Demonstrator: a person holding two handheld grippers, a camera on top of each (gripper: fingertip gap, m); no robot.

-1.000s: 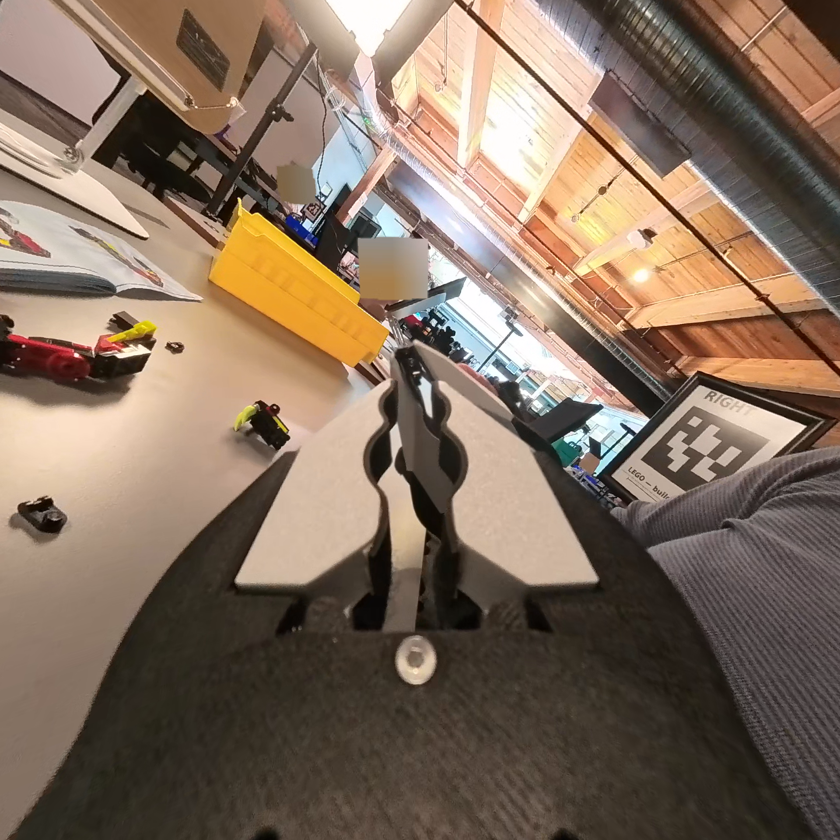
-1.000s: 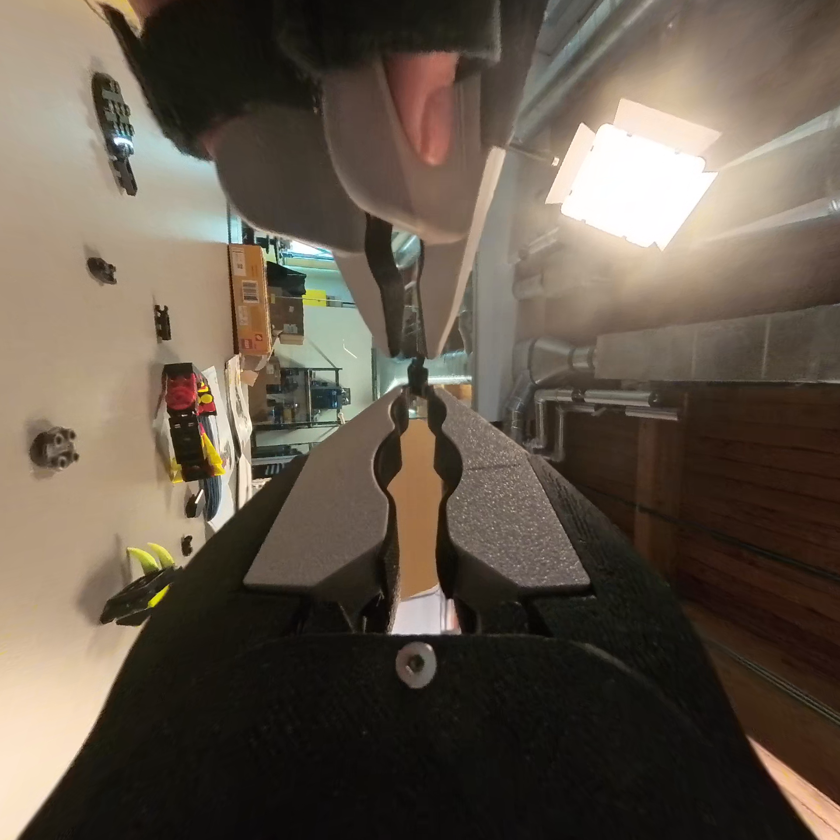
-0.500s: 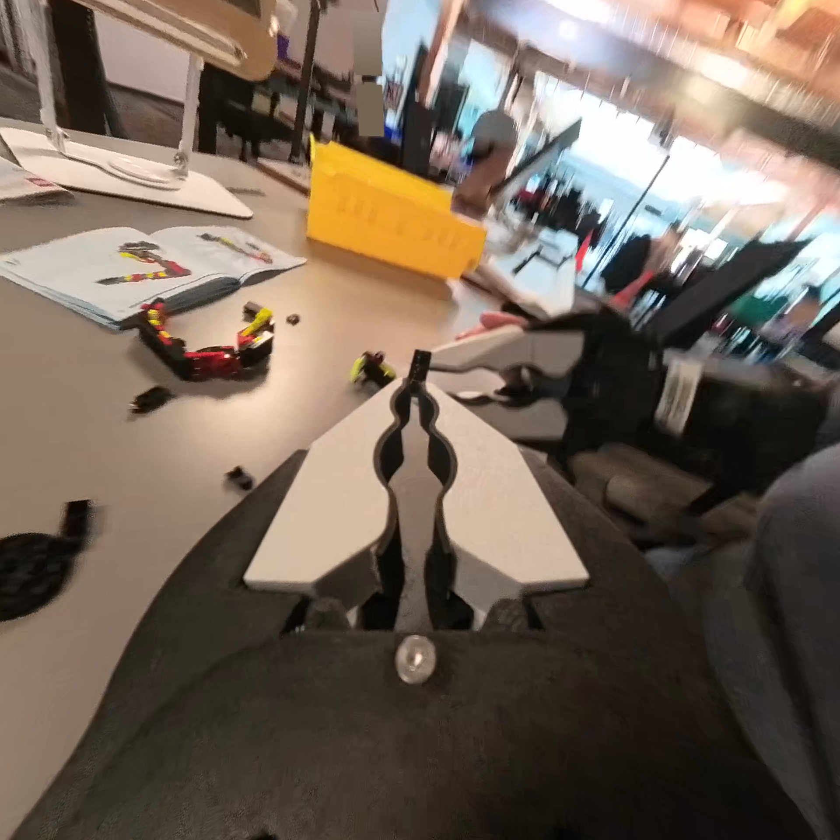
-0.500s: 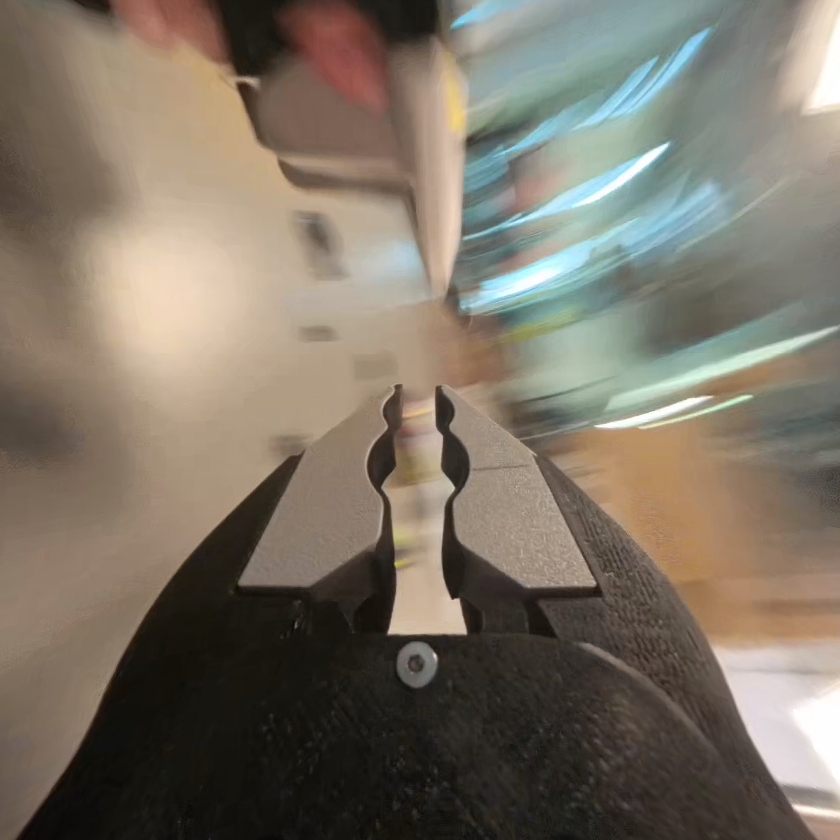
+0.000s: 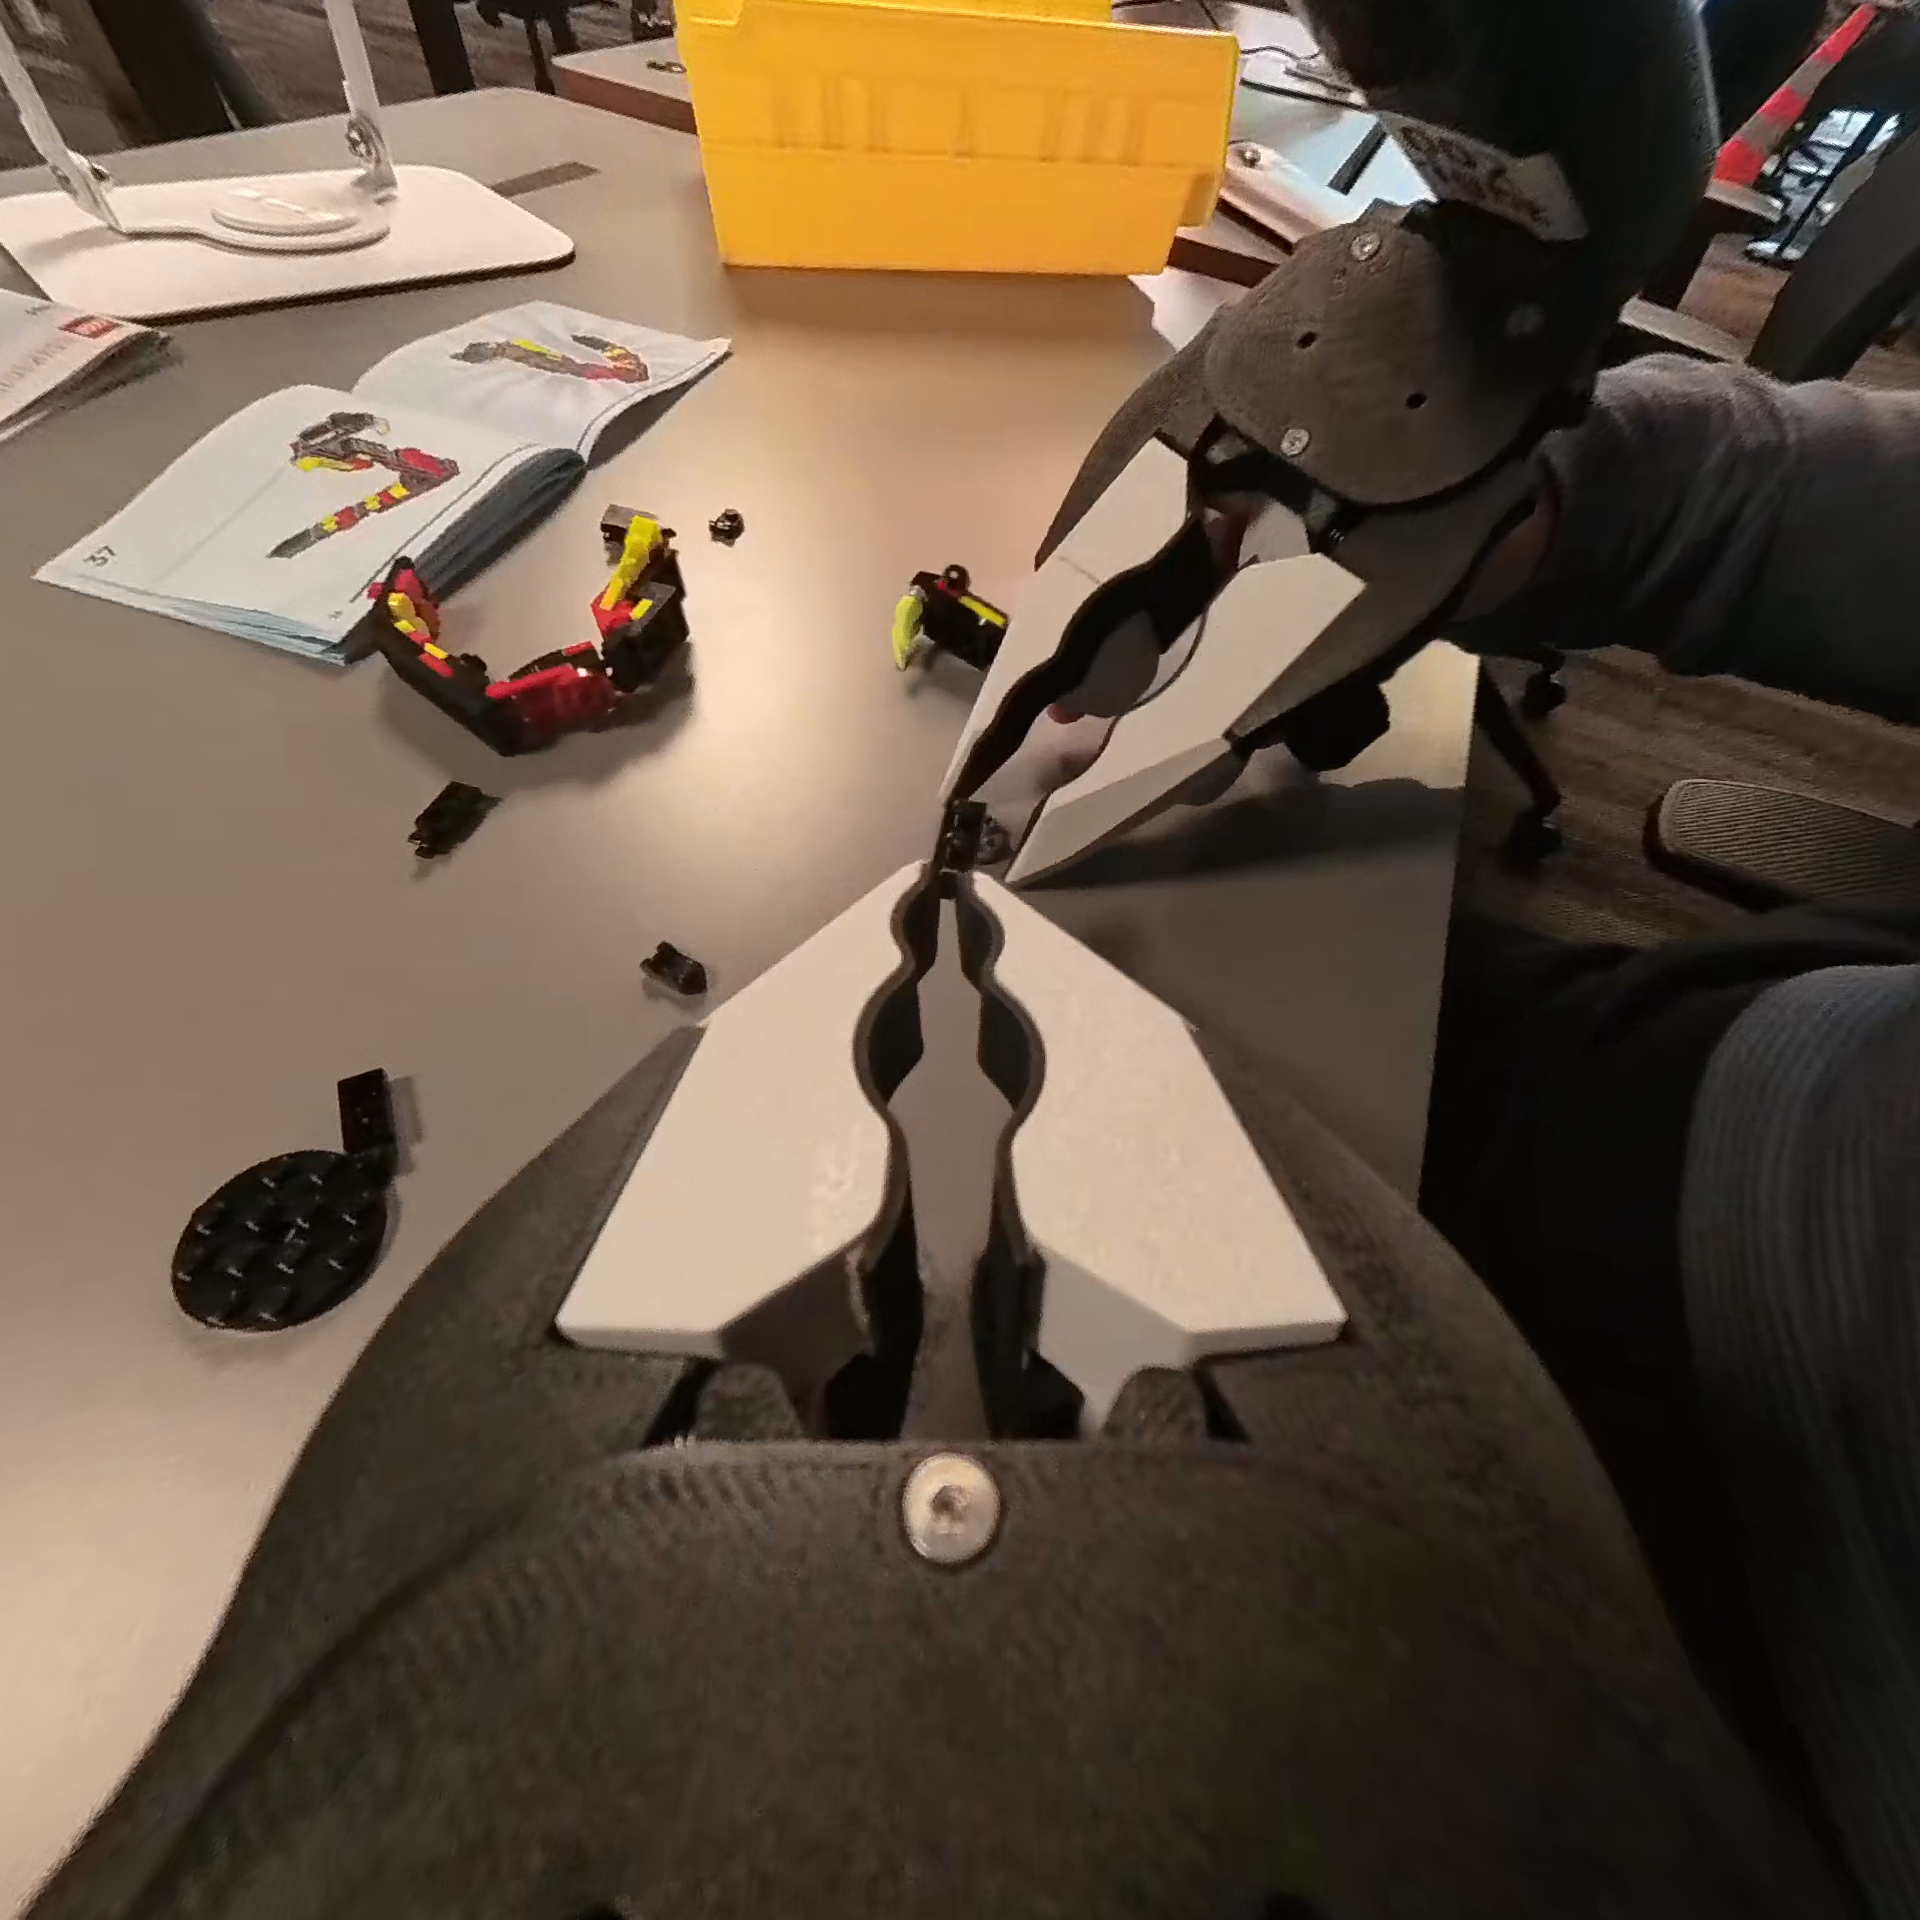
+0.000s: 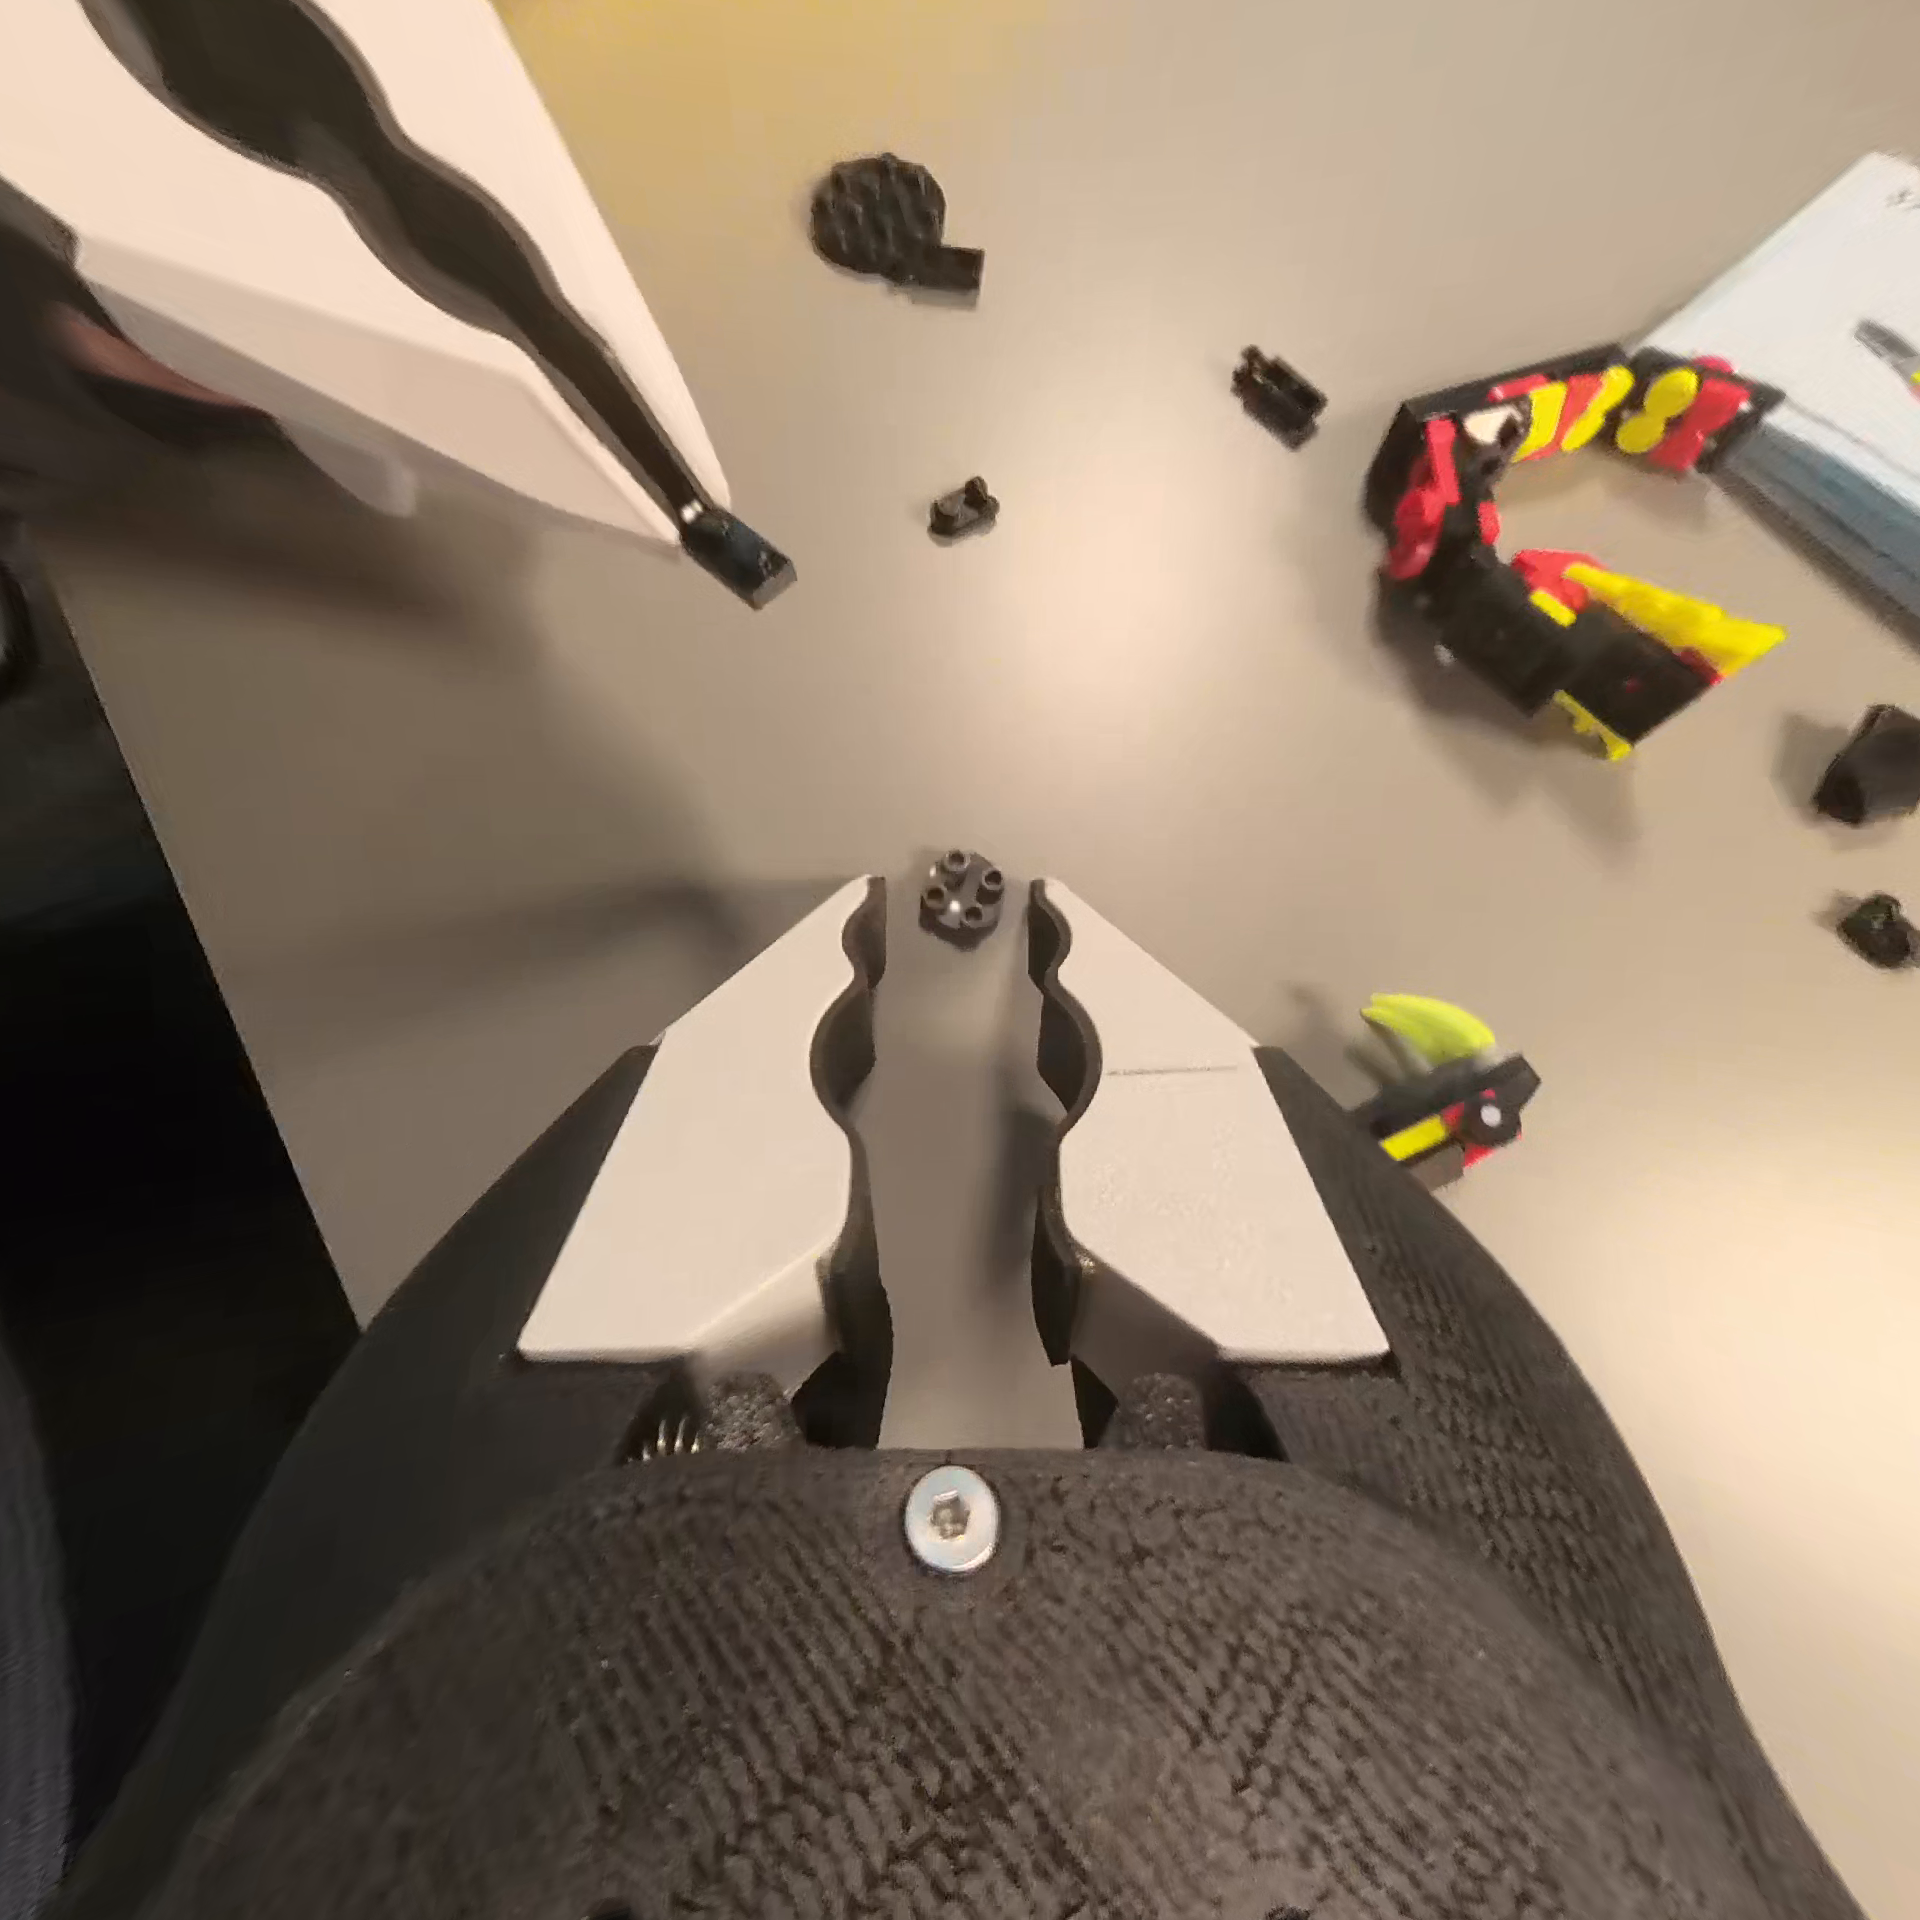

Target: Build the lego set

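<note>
Left tongs [image 5: 948, 878] pinched nearly closed on a small black lego piece [image 5: 958, 831], which sticks out past the tips, clear above the desk [image 5: 260, 914]; in the right wrist view the same piece [image 6: 740, 561] shows at the tip of those tongs, upper left. Right tongs [image 6: 956, 883] parted by a moderate gap, holding nothing, tips down at the desk on either side of a small black round four-stud piece [image 6: 960, 896] that lies flat on the surface; whether the tips touch it cannot be told. In the left wrist view the right tongs [image 5: 987, 842] come in from the right, just beyond the left tips. Further left on the desk: a curved black, red and yellow lego assembly [image 5: 535, 649], lying just beside an open instruction booklet [image 5: 364, 457]. A smaller black sub-assembly with lime-yellow claws [image 5: 940, 623] sits right of it. Scattered loose black pieces: a round studded plate with a tab [image 5: 286, 1231] near left, several small bits [image 5: 673, 968] between. A yellow bin [image 5: 956, 156] stands at the far side; a white stand base [image 5: 281, 229] far left.
</note>
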